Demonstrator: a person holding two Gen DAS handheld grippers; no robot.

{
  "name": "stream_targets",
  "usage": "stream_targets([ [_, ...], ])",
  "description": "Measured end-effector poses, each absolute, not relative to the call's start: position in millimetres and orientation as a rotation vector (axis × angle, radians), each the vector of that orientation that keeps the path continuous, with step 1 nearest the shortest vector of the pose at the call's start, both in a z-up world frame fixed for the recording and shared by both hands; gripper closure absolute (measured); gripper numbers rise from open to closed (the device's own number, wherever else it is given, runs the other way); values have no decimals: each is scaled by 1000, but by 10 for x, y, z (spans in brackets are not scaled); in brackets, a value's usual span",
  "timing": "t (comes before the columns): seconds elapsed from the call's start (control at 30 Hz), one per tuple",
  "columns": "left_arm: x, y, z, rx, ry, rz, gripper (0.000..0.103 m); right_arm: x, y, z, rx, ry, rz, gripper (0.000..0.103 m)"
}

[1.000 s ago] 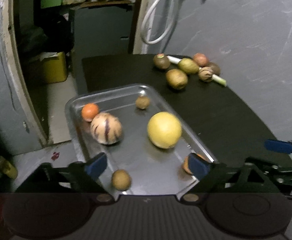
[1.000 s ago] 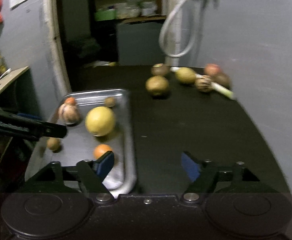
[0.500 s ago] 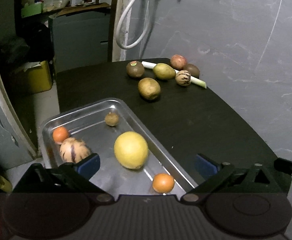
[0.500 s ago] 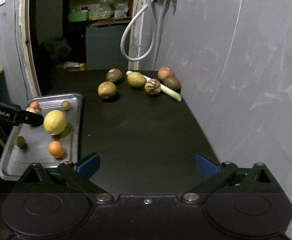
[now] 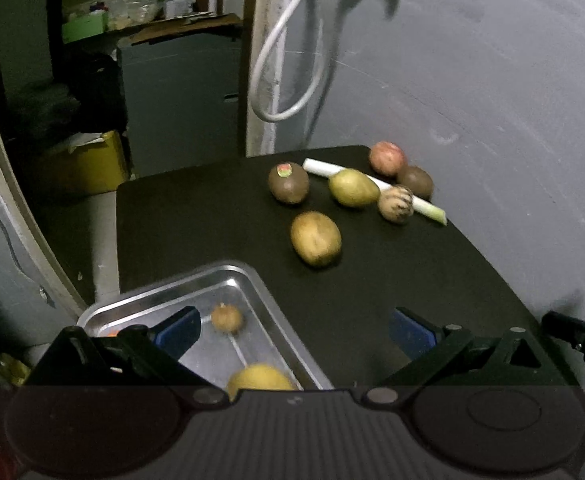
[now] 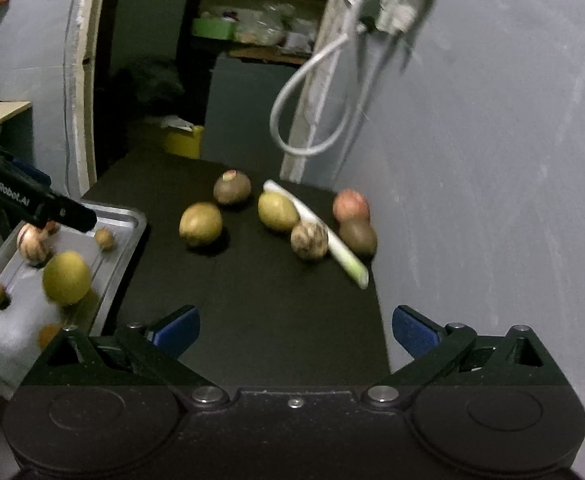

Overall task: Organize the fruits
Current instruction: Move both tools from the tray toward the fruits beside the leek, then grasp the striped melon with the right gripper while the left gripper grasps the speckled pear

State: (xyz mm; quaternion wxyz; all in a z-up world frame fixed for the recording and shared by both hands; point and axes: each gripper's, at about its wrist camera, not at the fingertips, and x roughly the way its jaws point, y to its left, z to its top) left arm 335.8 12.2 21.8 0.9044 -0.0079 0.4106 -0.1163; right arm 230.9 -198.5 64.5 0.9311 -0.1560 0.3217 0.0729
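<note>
While blur softens the fruit, both tools gape wide and empty, yellow fruit (image 5: 261, 378) half hidden, tray (image 6: 130, 236) cut off.

A wide bare stretch of dark surface (image 6: 252, 320) lies open in front. Beyond it, loose fruit (image 6: 200, 224) and a leek (image 6: 332, 242) crowd the far end beside the wall (image 6: 492, 160); a metal tray (image 6: 126, 248) borders the left.

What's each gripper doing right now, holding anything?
Left gripper: open, empty, over the metal tray's corner; jaws just finished opening.
Right gripper: open, empty, over the black table; jaws just finished opening.
</note>
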Motion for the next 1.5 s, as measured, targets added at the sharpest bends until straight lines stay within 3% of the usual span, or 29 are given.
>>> stream_targets([
  [0.27,3819,-10,168,-33,846,-196,1,3070,-2069,566,-335,622,194,1],
  [0.87,4595,-206,-486,-180,940,-90,1,4072,-2122,-423,-372,671,239,2],
  [1.5,4838,-391,-728,-203,934,-67,1,4573,-2126,-744,-364,668,351,26],
])
